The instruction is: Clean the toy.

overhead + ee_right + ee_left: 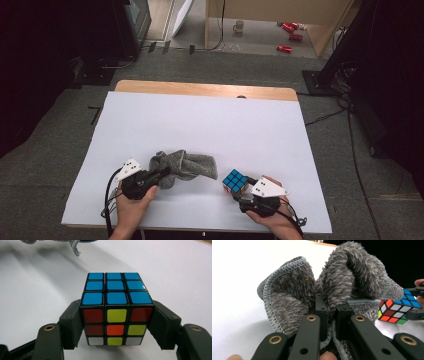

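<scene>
Clearly the left tool [161,174] was clamped on the grey cloth [187,166], whose length ran rightward across the bench [200,125] toward the cube [235,182], gripped by the right tool [246,188] just beside it.

no readable text, labels, numbers

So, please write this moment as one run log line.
left gripper: shut on grey towel | right gripper: shut on Rubik's cube | surface: white table
</scene>
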{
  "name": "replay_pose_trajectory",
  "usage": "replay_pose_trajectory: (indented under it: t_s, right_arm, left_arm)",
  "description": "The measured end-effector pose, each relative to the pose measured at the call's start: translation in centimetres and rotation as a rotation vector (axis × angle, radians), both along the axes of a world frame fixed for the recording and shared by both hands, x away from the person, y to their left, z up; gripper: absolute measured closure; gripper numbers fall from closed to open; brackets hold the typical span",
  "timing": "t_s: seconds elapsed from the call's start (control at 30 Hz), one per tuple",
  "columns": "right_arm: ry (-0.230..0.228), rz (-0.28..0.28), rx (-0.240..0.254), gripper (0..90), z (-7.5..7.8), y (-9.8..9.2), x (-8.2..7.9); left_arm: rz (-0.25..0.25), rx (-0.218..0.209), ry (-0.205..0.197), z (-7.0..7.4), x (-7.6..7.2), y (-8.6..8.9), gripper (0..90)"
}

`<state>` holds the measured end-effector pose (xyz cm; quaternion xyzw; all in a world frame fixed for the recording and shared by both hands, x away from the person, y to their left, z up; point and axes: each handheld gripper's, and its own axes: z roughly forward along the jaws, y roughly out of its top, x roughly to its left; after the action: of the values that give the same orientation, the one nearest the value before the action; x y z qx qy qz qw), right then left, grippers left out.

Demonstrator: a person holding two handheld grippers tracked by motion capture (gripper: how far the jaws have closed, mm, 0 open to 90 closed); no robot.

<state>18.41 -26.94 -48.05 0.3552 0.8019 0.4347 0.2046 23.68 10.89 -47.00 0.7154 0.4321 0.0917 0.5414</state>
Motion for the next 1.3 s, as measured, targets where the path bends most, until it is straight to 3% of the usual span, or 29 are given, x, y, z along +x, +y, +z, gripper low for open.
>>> replay_pose_trajectory:
  t_s: [0.3,0.7,0.87,1.0,1.03,1.07,1.17,1.3]
  right_arm:
    - [0.007,0.058,0.029,35.0,1.2,0.1,0.1]
    - [0.006,0.201,0.02,35.1,5.2,4.0,0.9]
    - [0.007,0.231,0.013,35.0,6.3,6.0,1.5]
    - [0.001,0.242,0.049,35.1,6.5,6.8,1.8]
    - [0.002,0.244,0.053,35.0,6.5,6.9,1.9]
    - [0.002,0.246,0.054,35.0,6.4,7.0,1.9]
    - [0.001,0.257,0.055,35.0,6.3,7.3,1.9]
    - [-0.001,0.267,0.061,35.1,6.3,7.7,1.8]
  left_arm:
    - [-0.013,-0.042,-0.014,0.5,-0.2,-0.1,84.7]
    - [-0.083,-0.204,-0.053,3.9,-1.2,-1.5,85.0]
    - [-0.092,-0.297,-0.013,4.6,-0.9,-1.7,85.1]
    - [-0.026,-0.328,0.053,4.4,-0.5,-1.8,85.1]
    - [-0.026,-0.328,0.053,4.4,-0.5,-1.8,85.1]
    - [0.057,-0.285,0.081,4.4,-0.3,-1.9,85.2]
    - [0.146,-0.194,0.078,4.4,-0.3,-2.7,85.2]
    - [0.118,-0.112,0.042,4.3,-0.7,-4.0,85.1]
